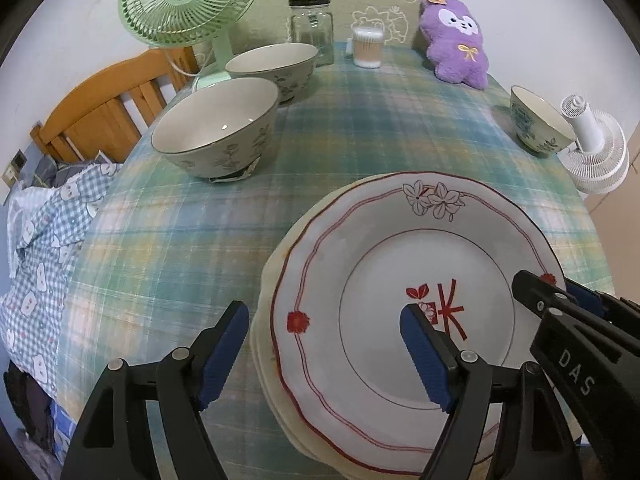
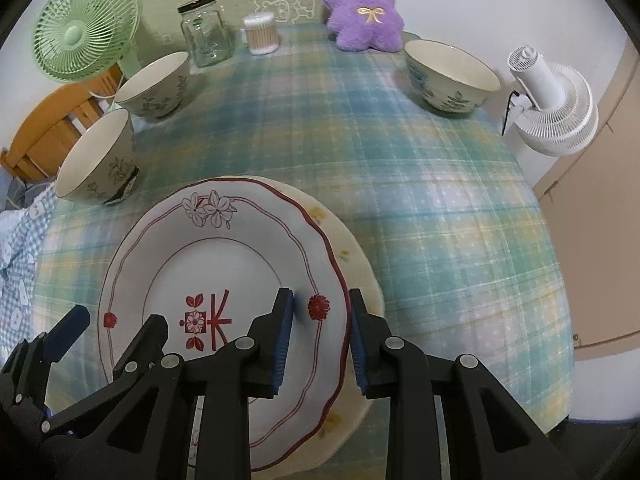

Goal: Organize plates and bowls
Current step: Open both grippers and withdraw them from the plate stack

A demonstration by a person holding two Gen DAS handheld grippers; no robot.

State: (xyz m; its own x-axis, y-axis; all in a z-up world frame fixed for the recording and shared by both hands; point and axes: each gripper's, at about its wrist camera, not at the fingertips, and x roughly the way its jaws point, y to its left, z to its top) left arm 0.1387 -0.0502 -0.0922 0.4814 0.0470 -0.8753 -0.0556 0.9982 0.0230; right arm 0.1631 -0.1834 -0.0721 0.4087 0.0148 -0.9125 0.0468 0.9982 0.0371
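Plates sit stacked at your near edge of the checked tablecloth (image 1: 360,120): the red-trimmed plate (image 1: 400,248) rests on a cream plate (image 2: 356,256), likely just set there. Your left gripper (image 1: 324,356) stands wide, its pads straddling the left rim without touching. Your right gripper (image 2: 320,340) brackets the right rim, narrow, with a gap showing at each pad. Three bowls wait unstacked; the far-right bowl (image 2: 452,76) shows fully only in the right view, which also reveals the cream plate's yellow flowers.
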